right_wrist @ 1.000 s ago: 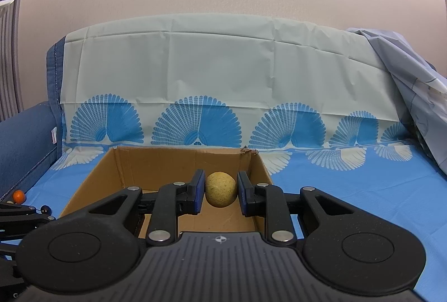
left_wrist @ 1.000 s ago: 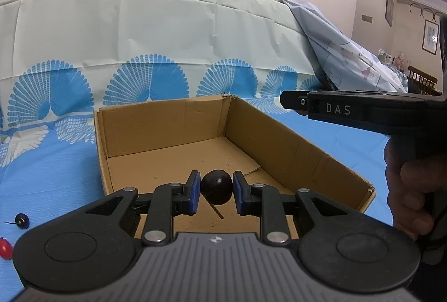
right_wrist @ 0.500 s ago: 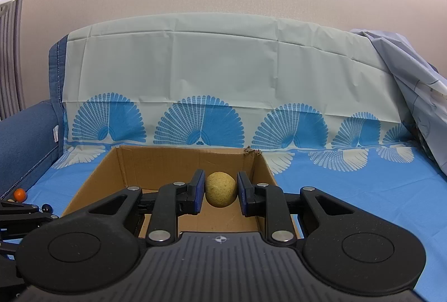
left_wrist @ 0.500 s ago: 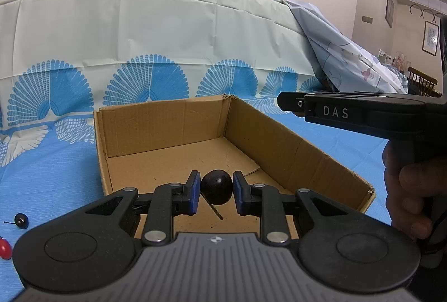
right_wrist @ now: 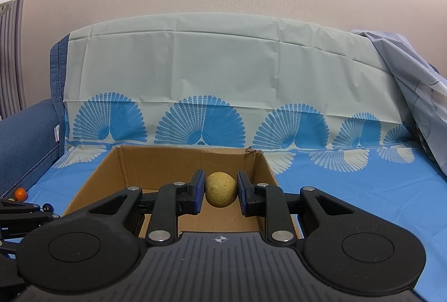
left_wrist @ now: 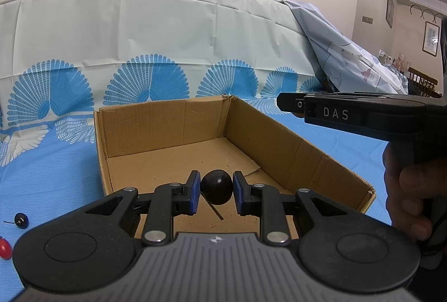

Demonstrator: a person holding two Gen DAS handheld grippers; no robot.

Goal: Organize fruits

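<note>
My left gripper (left_wrist: 216, 191) is shut on a dark round fruit (left_wrist: 216, 187) and holds it above the near part of an open cardboard box (left_wrist: 293, 151). My right gripper (right_wrist: 220, 191) is shut on a yellow round fruit (right_wrist: 220, 188) and holds it over the same box (right_wrist: 92, 184), near its right wall. The right gripper's black body (left_wrist: 363, 114) and the hand on it show at the right of the left wrist view. The box floor in view holds no fruit.
The box lies on a blue and white patterned cloth (left_wrist: 50, 168). A small dark fruit (left_wrist: 21, 219) and a red one (left_wrist: 5, 249) lie on the cloth left of the box. A small orange fruit (right_wrist: 20, 193) lies at far left. A cloth-draped backrest (right_wrist: 223, 73) stands behind.
Both grippers have barely moved; the right gripper's body has drifted slightly left in the left wrist view. Both still hold their fruit.
</note>
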